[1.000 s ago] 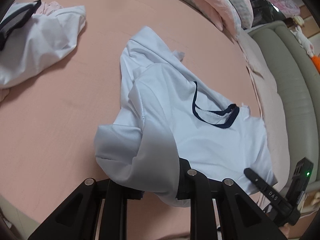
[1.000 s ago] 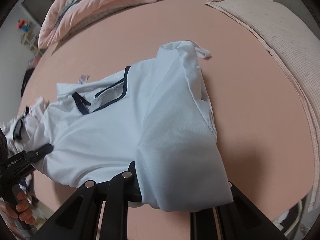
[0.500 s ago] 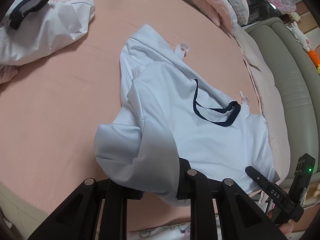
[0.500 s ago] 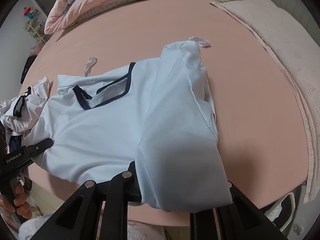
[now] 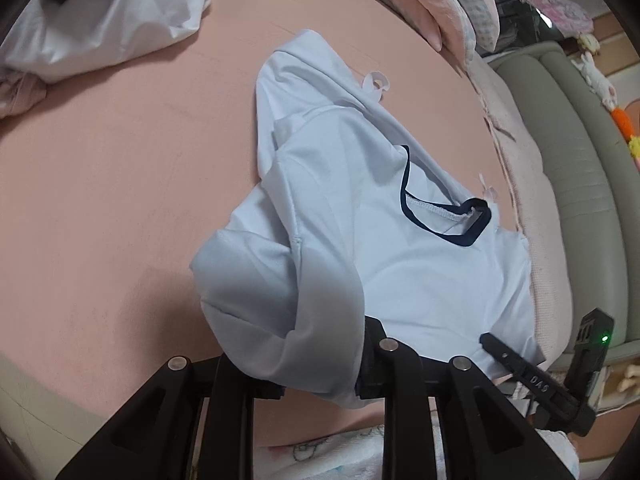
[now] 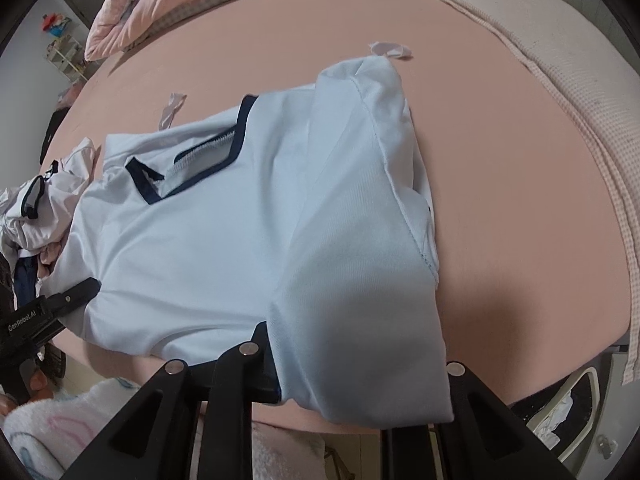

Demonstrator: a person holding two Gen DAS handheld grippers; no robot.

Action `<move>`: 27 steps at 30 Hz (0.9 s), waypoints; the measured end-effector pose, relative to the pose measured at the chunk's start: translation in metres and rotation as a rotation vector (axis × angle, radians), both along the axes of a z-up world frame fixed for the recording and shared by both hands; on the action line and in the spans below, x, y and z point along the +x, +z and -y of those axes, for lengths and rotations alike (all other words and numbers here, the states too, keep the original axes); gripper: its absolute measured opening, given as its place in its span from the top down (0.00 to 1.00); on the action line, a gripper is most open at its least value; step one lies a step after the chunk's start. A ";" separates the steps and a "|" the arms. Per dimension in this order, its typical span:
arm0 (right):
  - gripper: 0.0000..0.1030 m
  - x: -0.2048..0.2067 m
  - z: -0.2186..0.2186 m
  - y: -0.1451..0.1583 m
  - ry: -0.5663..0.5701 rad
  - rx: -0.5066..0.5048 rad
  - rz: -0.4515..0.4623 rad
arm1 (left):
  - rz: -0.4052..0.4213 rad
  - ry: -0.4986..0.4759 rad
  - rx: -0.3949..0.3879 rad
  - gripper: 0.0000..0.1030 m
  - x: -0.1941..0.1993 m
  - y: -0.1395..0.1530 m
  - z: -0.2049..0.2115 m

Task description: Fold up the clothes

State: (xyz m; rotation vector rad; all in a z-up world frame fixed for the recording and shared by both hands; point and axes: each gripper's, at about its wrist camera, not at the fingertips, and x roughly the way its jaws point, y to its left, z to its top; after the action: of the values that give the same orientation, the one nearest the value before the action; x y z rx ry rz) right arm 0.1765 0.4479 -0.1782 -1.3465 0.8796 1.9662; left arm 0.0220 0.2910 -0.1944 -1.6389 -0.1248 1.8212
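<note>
Lying across the near part of the pink bed (image 5: 120,184), the white shirt (image 5: 400,272) with its navy-trimmed collar (image 5: 452,224) is spread with one side folded over itself. The left gripper (image 5: 320,376) has its fingers clamped on a bunched fold of the shirt at the bed's near edge, cloth draping over the fingertips. In the right wrist view, the right gripper (image 6: 352,380) likewise holds the shirt's other side, the fabric hanging over its fingers and hiding the tips. The opposite gripper shows at the side edge of each view, touching the hem. A heap of other white clothes (image 5: 100,20) sits toward the bed's far left corner, well apart from the shirt. A folded pink quilt (image 6: 192,4) lies along the bed's far edge.
</note>
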 end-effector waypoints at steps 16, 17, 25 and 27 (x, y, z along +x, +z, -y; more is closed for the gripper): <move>0.75 0.002 -0.023 -0.008 -0.062 -0.049 -0.008 | -0.020 0.000 -0.047 0.78 0.005 -0.003 -0.018; 0.75 0.004 -0.025 -0.009 -0.070 -0.058 -0.016 | -0.017 0.000 -0.044 0.78 0.005 -0.003 -0.018; 0.74 -0.003 -0.036 -0.008 -0.073 -0.057 -0.018 | 0.016 0.012 -0.050 0.78 0.004 -0.009 -0.014; 0.74 -0.005 -0.037 -0.010 -0.078 -0.062 -0.008 | 0.034 0.020 -0.041 0.78 0.004 -0.012 -0.010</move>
State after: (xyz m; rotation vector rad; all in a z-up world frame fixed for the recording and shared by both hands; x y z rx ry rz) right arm 0.1714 0.4850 -0.1886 -1.3188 0.9894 1.9005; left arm 0.0259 0.3012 -0.2060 -1.7030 -0.1199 1.8230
